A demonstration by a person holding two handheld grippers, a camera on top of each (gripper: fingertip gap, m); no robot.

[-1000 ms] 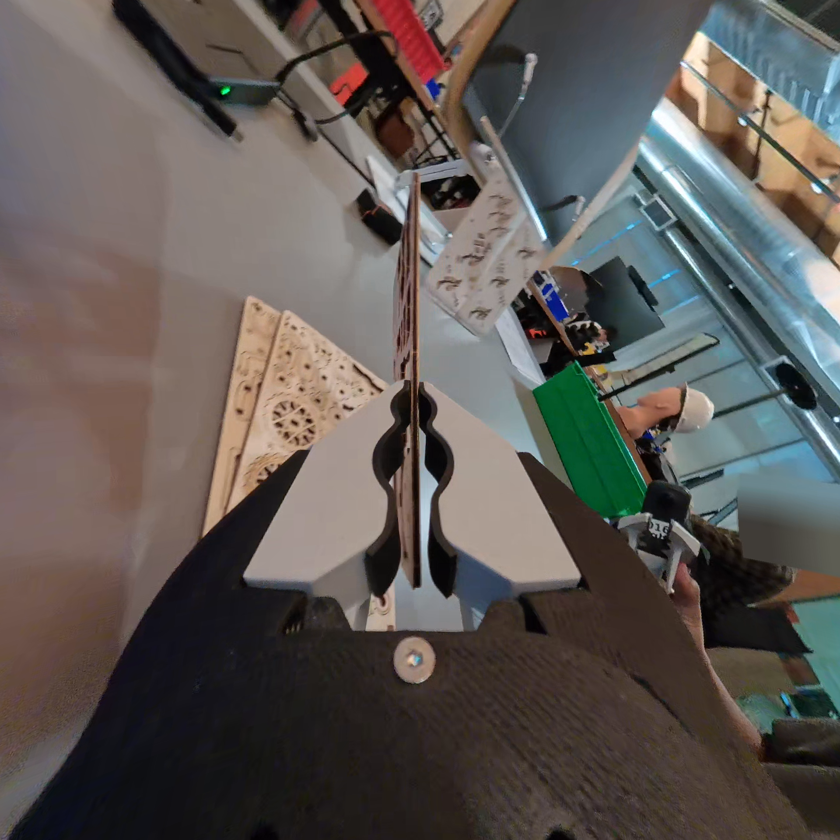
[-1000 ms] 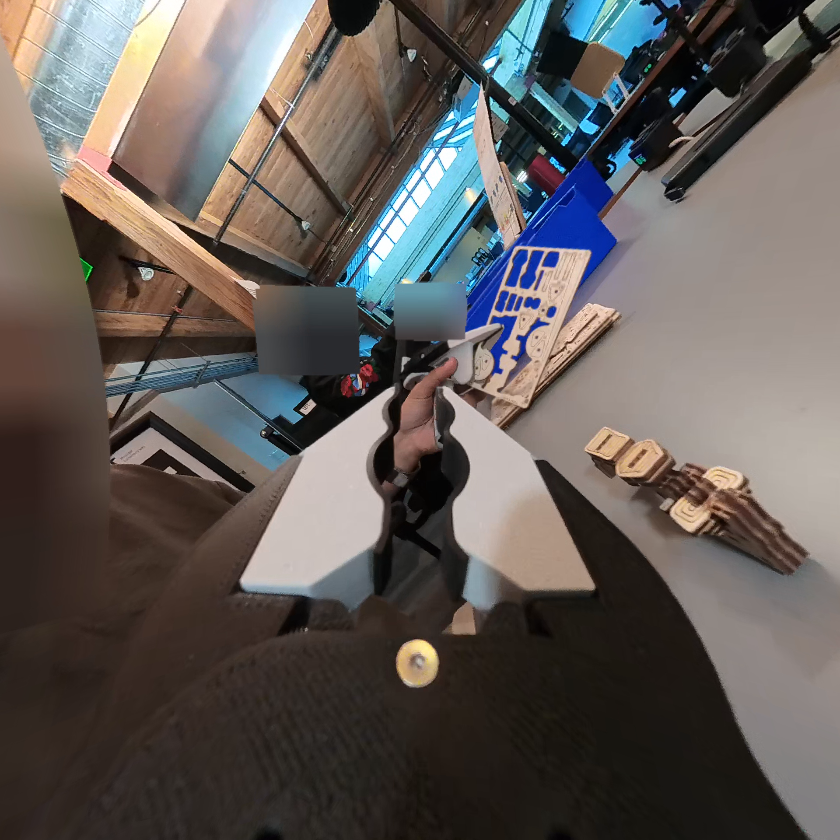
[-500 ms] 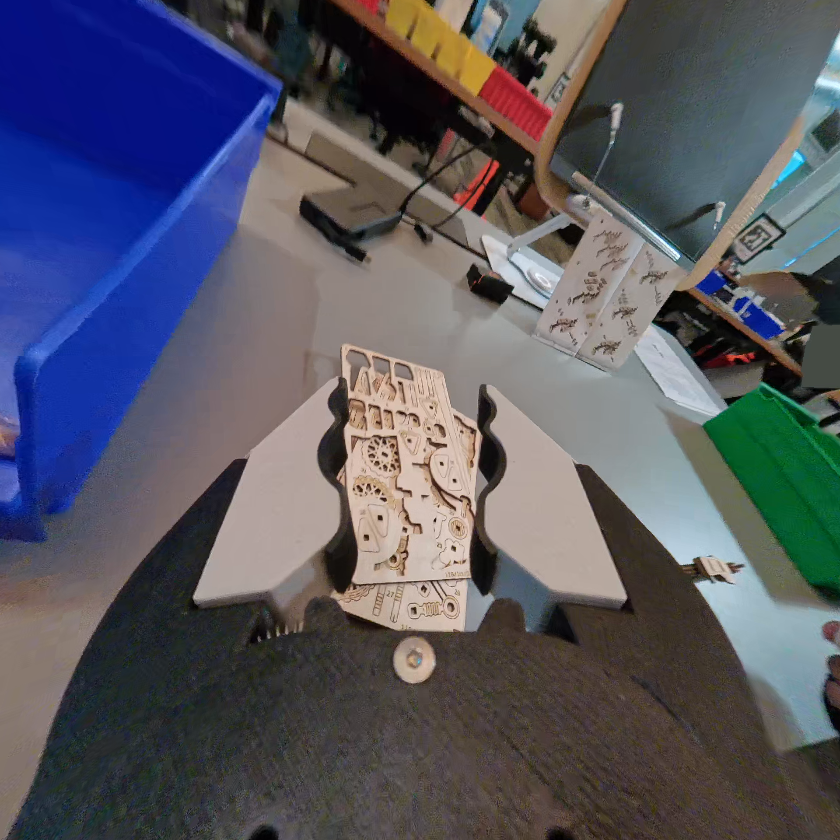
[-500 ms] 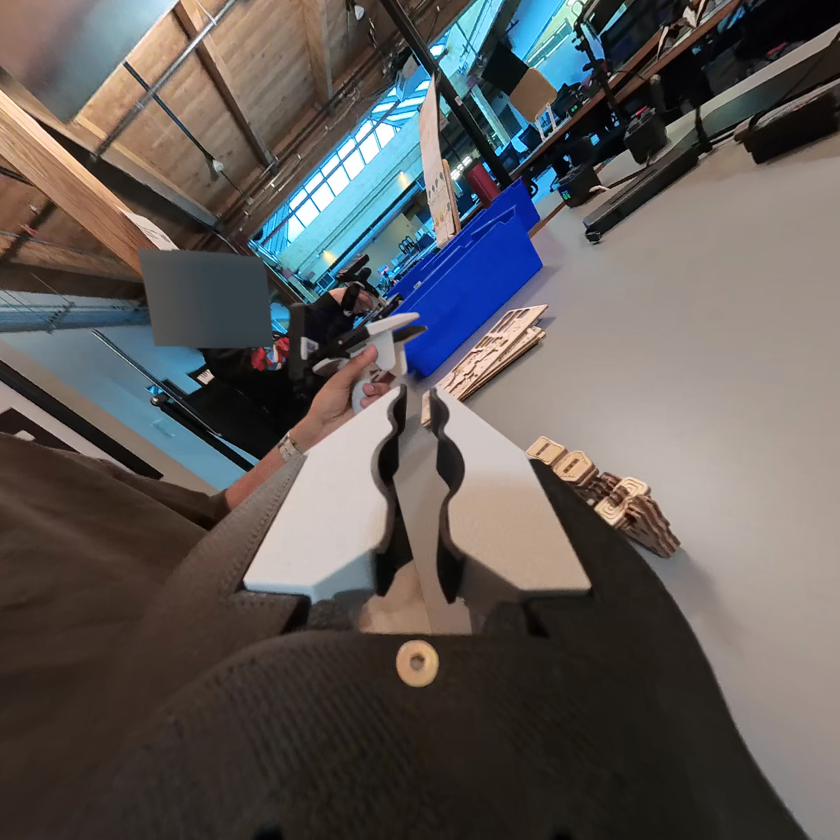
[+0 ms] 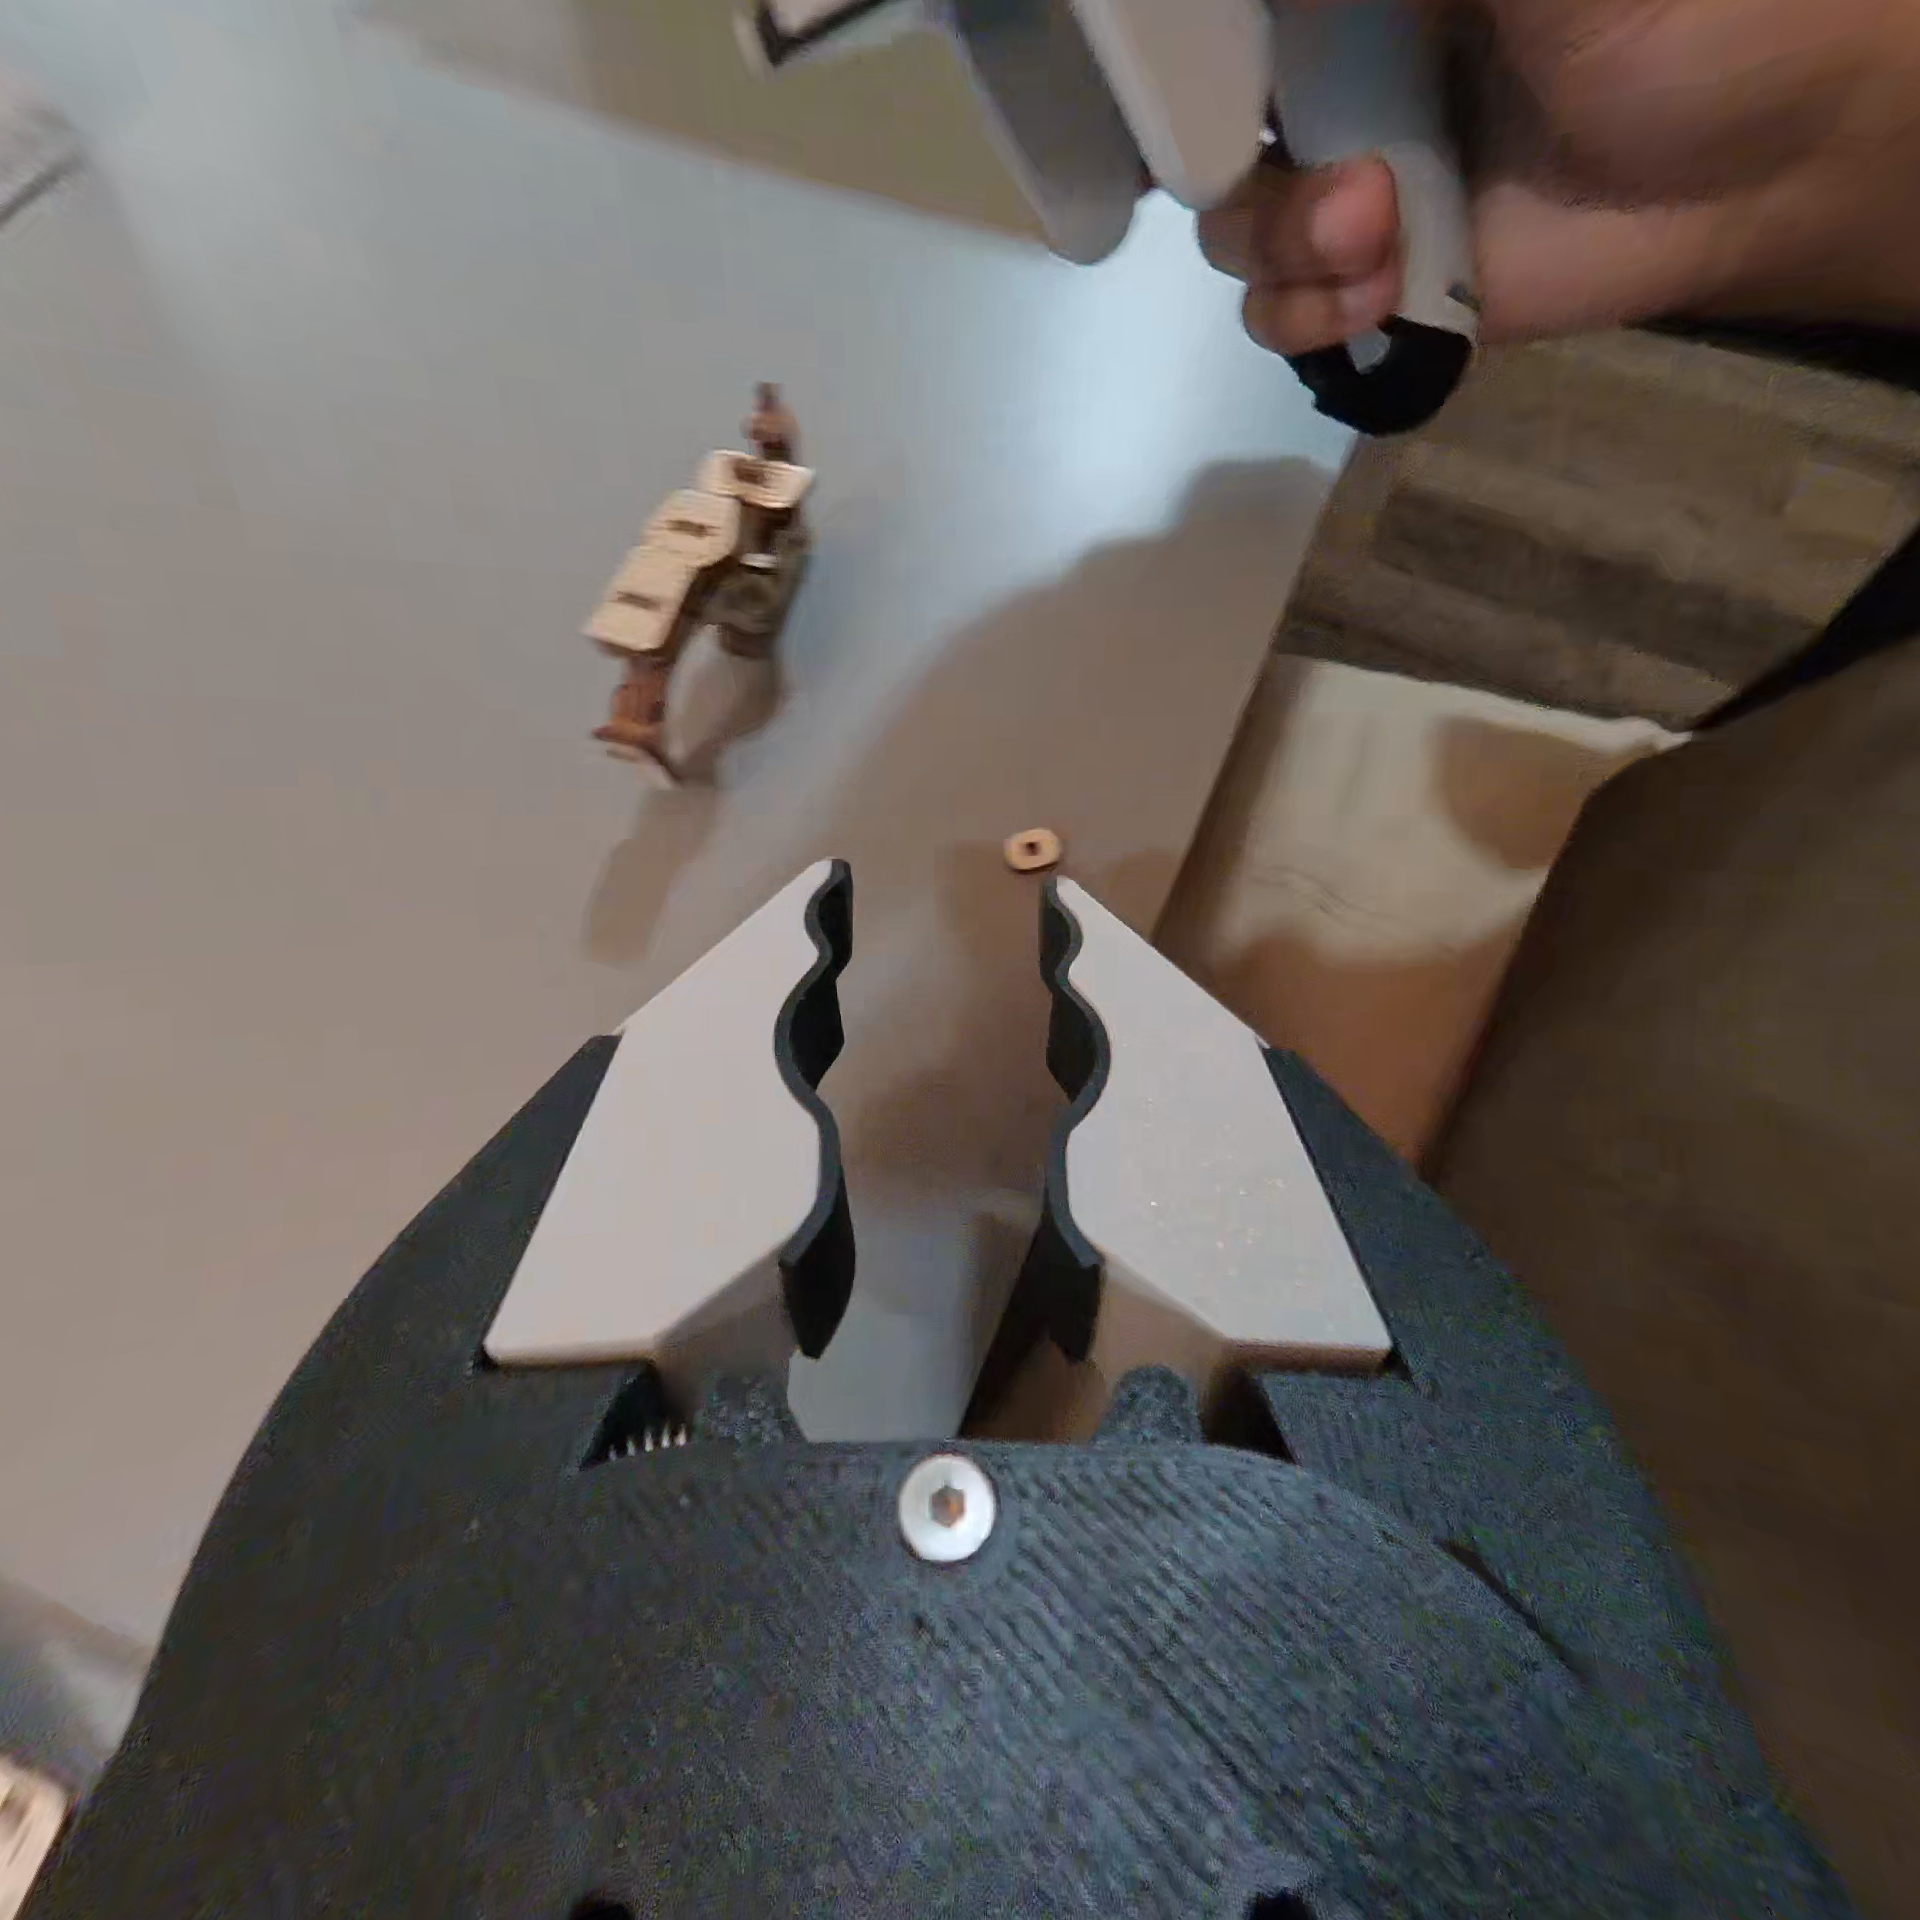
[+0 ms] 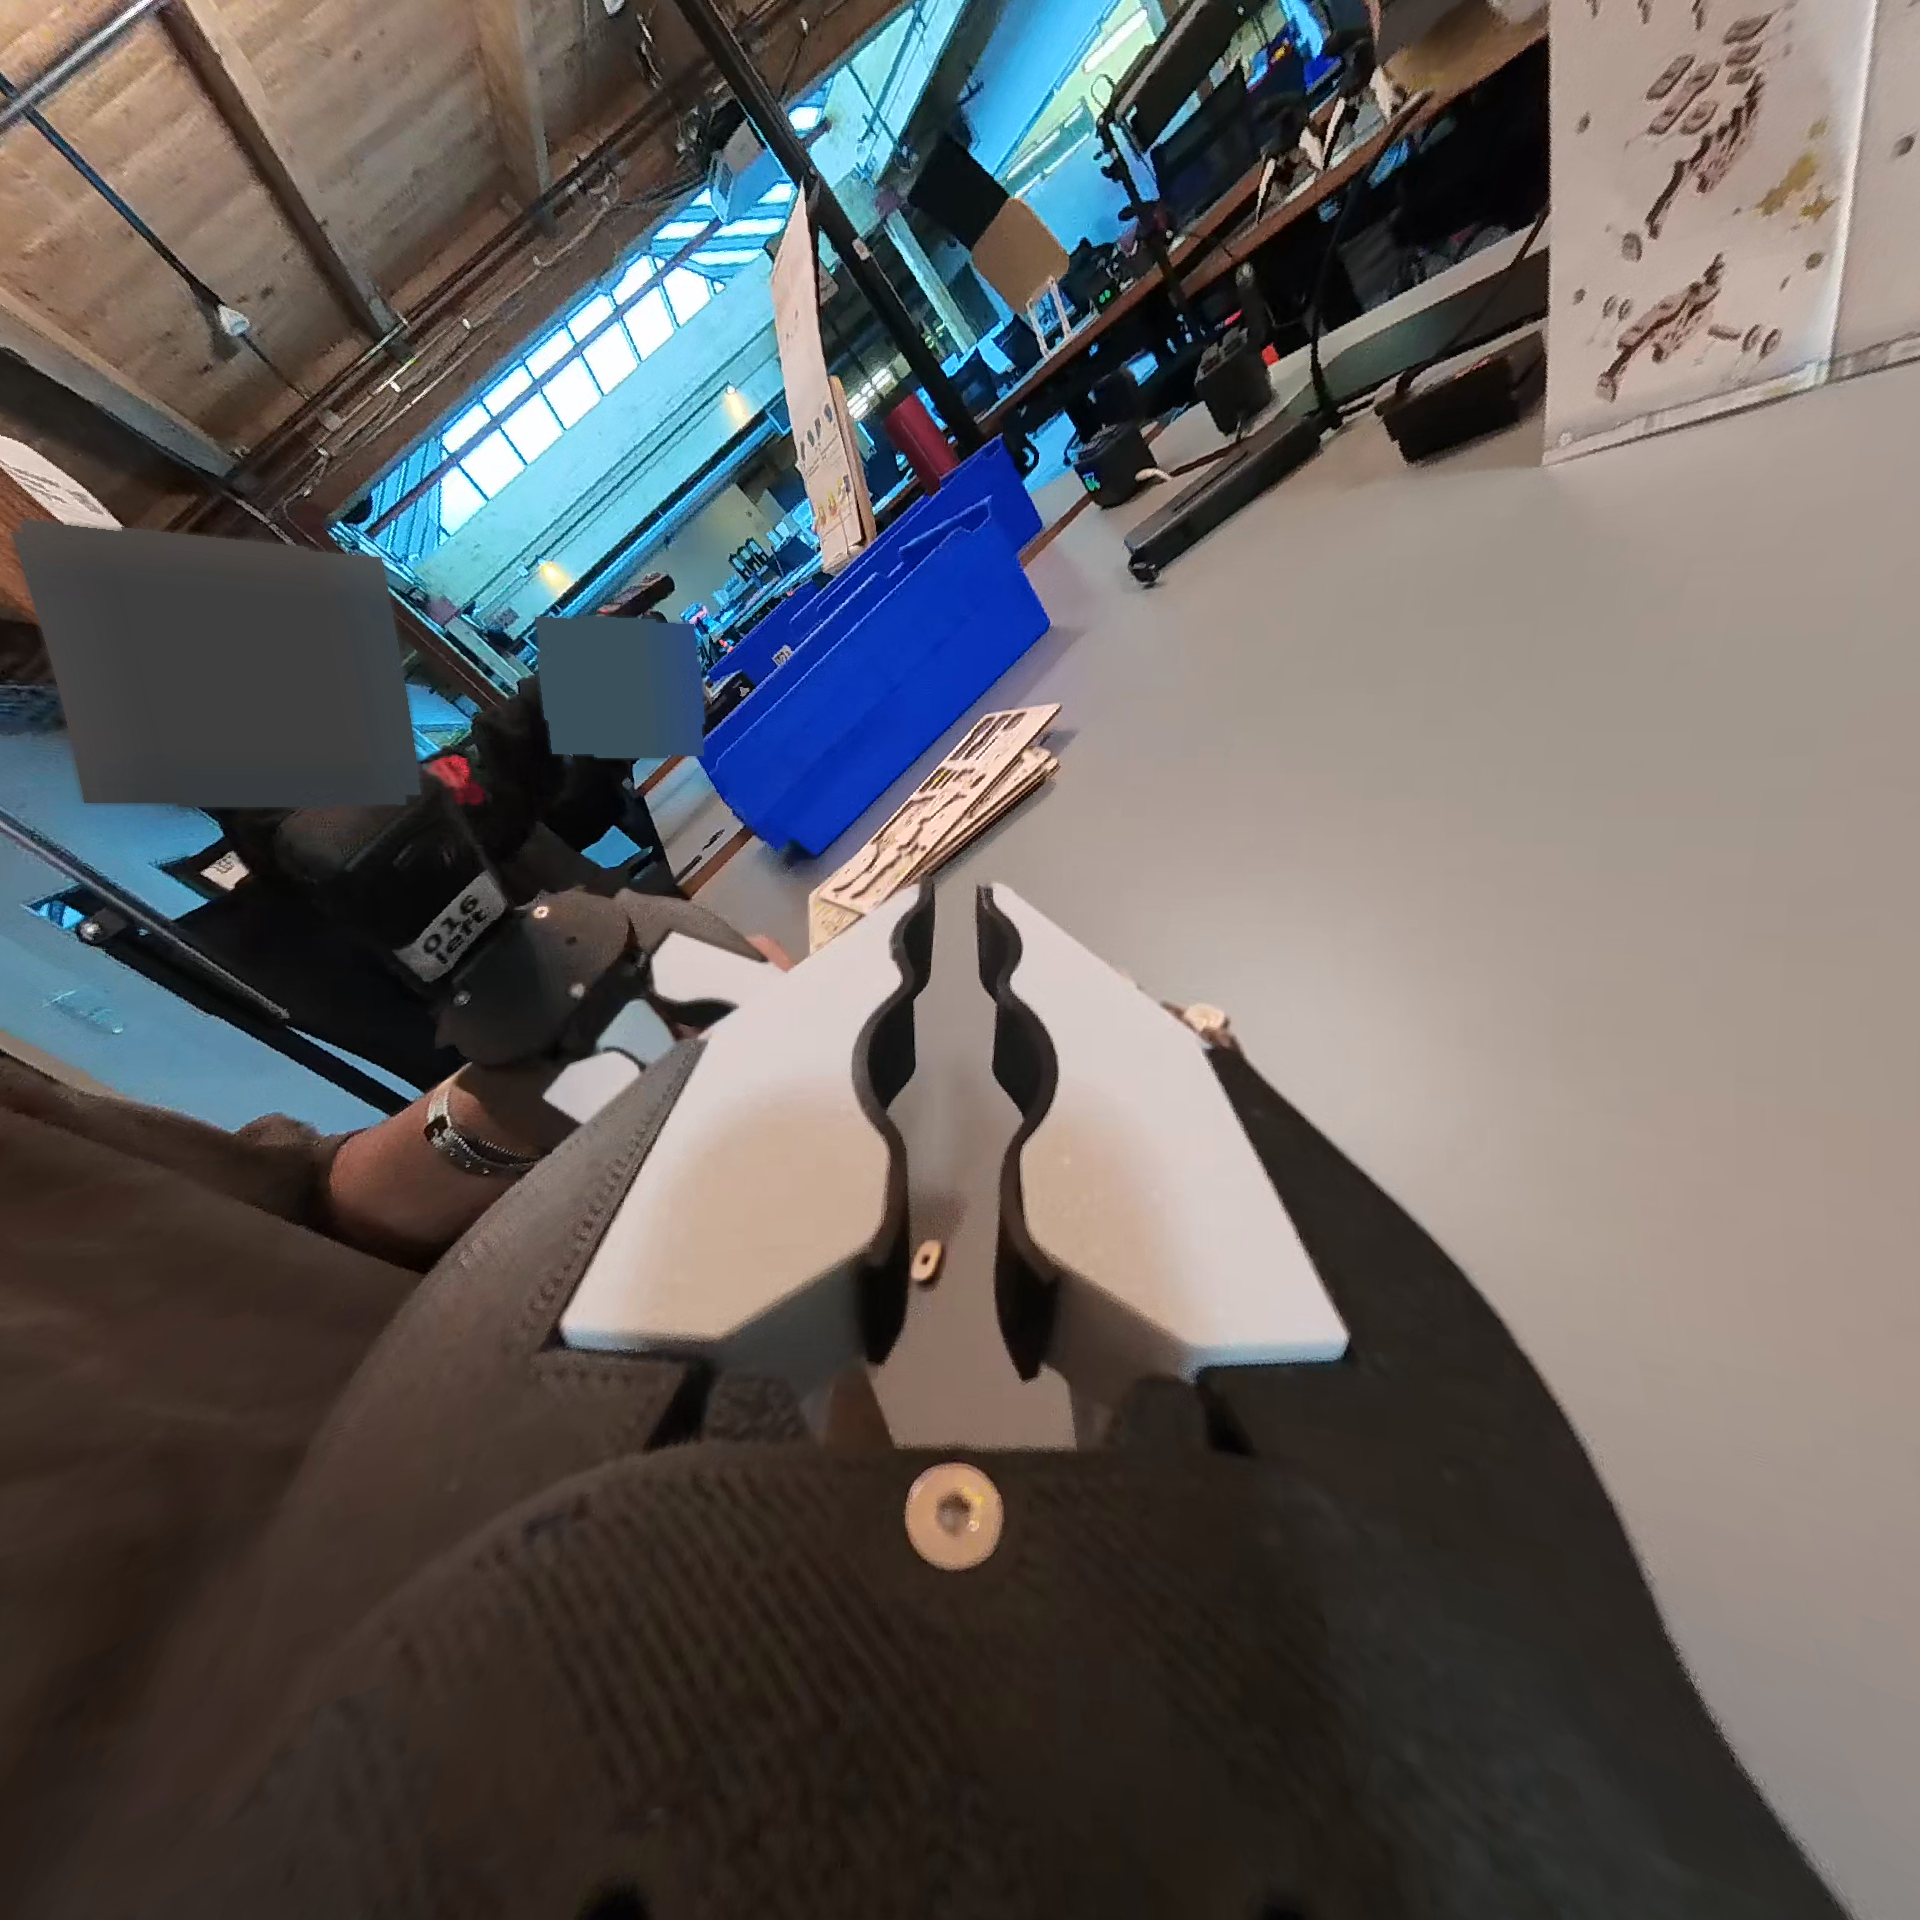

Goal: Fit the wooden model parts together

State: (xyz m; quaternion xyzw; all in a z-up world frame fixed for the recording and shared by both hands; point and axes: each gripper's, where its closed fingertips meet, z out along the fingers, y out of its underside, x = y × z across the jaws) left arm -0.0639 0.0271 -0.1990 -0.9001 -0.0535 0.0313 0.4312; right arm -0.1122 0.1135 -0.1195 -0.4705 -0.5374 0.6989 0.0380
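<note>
Grey tabletop (image 5: pixel 312 727) fills my left wrist view, and on it, to the left, lies the part-built wooden model (image 5: pixel 698 566), lying clear of my claws. My left gripper (image 5: pixel 945 883) is spread wide with nothing between its fingers; a small square wooden washer (image 5: pixel 1034 850) rests on the table just past its right fingertip. In my right wrist view, loose wooden part sheets (image 6: pixel 940 821) are stacked beside a blue bin (image 6: pixel 883 665), and my right gripper (image 6: pixel 954 899) shows only a narrow gap, gripping nothing.
</note>
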